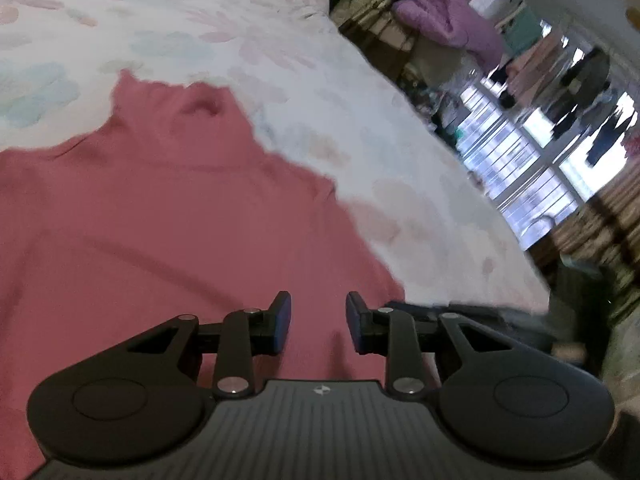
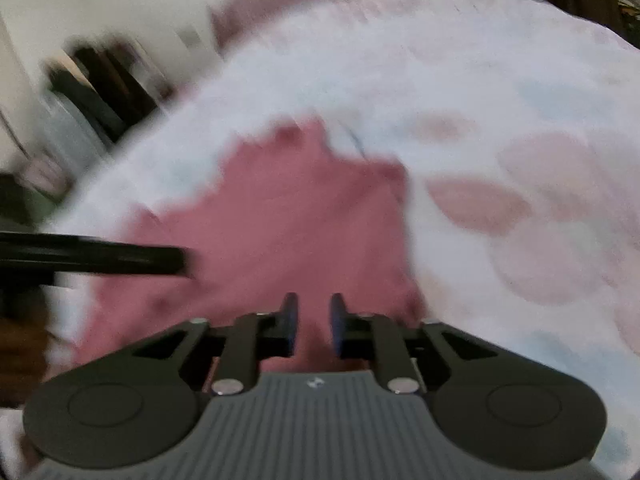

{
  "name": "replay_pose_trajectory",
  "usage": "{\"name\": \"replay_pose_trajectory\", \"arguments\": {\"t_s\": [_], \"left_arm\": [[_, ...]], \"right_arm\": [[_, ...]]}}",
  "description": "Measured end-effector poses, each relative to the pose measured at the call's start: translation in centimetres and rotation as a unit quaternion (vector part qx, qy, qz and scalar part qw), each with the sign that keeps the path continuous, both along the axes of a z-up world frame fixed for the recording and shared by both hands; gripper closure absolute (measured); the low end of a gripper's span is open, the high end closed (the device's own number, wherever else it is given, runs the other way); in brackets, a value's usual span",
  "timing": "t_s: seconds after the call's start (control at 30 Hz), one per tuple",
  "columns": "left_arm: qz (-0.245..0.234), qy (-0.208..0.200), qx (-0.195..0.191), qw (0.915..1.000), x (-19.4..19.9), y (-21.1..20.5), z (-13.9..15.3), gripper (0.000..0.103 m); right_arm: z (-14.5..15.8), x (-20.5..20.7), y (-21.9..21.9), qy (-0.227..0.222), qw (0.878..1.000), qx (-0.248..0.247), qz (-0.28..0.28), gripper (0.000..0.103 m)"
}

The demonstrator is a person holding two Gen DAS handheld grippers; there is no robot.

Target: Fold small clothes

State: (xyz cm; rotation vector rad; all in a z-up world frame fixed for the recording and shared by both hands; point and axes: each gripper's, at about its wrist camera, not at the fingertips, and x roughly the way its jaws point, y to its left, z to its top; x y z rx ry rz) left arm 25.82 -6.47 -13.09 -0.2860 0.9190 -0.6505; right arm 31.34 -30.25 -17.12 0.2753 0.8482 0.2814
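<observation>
A dusty-pink high-neck top (image 1: 168, 216) lies spread flat on a white floral bedsheet (image 1: 360, 128), its collar pointing away from me. My left gripper (image 1: 318, 322) hovers over the garment's lower part, jaws open and empty. In the right wrist view, which is motion-blurred, the same pink top (image 2: 288, 216) lies ahead. My right gripper (image 2: 314, 326) is over its near edge with a narrow gap between the pads, nothing held. The left gripper's dark body (image 2: 96, 258) reaches in from the left.
The bed's right edge (image 1: 480, 216) drops off toward a window (image 1: 532, 160) with hanging clothes. A purple garment (image 1: 448, 20) and other laundry hang at the back. A dark object (image 1: 472, 310) lies on the sheet by the garment's right edge.
</observation>
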Motion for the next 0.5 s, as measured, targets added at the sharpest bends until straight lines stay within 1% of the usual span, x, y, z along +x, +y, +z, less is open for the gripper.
{"name": "replay_pose_trajectory", "arguments": {"t_s": [0.03,0.07,0.1,0.2,0.27,0.3,0.37,0.43,0.5], "left_arm": [[-0.002,-0.006,0.024,0.9997,-0.6,0.1,-0.2,0.065],[-0.005,-0.013,0.054,0.9984,-1.2,-0.1,-0.5,0.065],[-0.007,-0.017,0.068,0.9975,-1.3,-0.2,-0.8,0.065],[-0.005,-0.017,0.060,0.9980,-1.3,0.3,-0.8,0.064],[-0.001,-0.019,0.055,0.9983,-1.5,0.8,-0.2,0.063],[0.005,-0.019,0.044,0.9988,-1.4,1.4,0.5,0.060],[0.026,-0.029,0.011,0.9992,-1.6,3.5,1.9,0.049],[0.058,-0.046,-0.011,0.9972,-1.4,6.2,3.3,0.024],[0.103,-0.061,-0.010,0.9928,-1.0,10.0,4.5,0.016]], "right_arm": [[-0.6,0.0,-0.3,0.015,1.000,-0.013,-0.008,0.094],[-0.7,-0.1,-0.7,0.014,1.000,-0.004,-0.015,0.096],[-0.2,-0.2,-1.2,0.007,1.000,0.010,-0.020,0.092],[1.3,-0.7,-1.7,-0.040,0.998,0.046,-0.021,0.087],[1.2,-0.7,-1.4,-0.044,0.998,0.052,-0.015,0.087],[1.0,-0.5,-1.1,-0.043,0.998,0.048,-0.011,0.087],[1.1,-0.7,-1.0,-0.051,0.998,0.036,-0.009,0.087],[1.6,-1.3,-1.2,-0.066,0.997,0.047,-0.011,0.085],[2.2,-1.9,-1.8,-0.079,0.995,0.061,-0.018,0.075]]}}
